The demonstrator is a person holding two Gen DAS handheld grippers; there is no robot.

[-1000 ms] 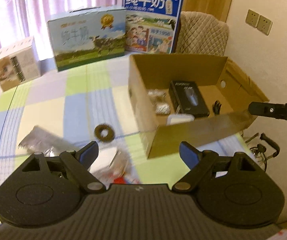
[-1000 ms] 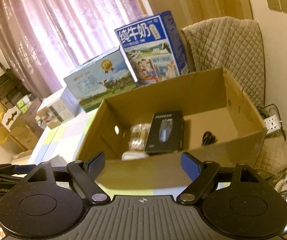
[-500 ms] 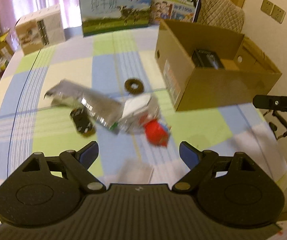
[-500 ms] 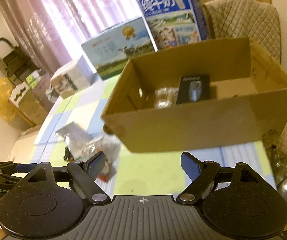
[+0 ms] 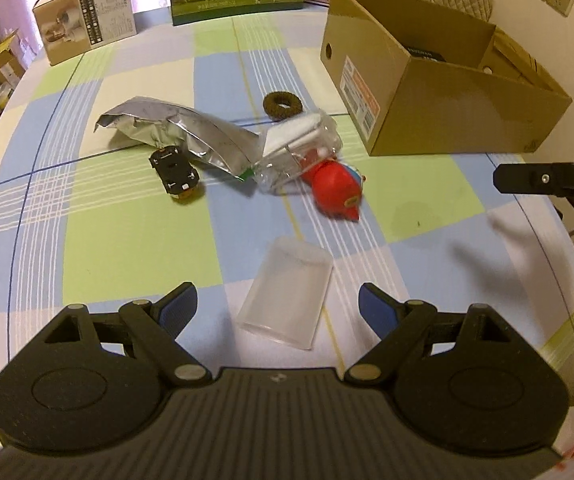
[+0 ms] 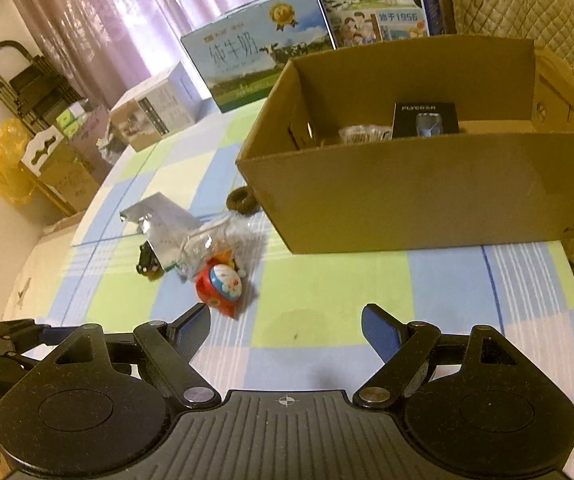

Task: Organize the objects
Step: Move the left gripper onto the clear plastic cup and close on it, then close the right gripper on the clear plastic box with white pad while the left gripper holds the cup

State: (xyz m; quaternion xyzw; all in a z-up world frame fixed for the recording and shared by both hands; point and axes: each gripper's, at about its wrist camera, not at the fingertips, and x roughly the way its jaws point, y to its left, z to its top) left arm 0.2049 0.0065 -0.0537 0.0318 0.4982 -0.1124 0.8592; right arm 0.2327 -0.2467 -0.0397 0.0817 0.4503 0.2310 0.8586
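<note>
Left of the open brown cardboard box (image 5: pixel 439 92) lie a small black toy car (image 5: pixel 174 172), a crumpled silver foil bag (image 5: pixel 191 132) and a red round toy (image 5: pixel 333 190). Nearer, a frosted plastic sleeve (image 5: pixel 287 300) sits between the left gripper (image 5: pixel 277 306) jaws, spread wide and empty. Lower squarely, then close gently. The right gripper (image 6: pixel 287 330), equally wide and empty, hovers before the box.

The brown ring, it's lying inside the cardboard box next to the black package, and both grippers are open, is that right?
Not quite. The brown ring lies on the tablecloth outside the cardboard box, beside its near corner, as the left wrist view shows. Both the left gripper and right gripper are open.
</note>
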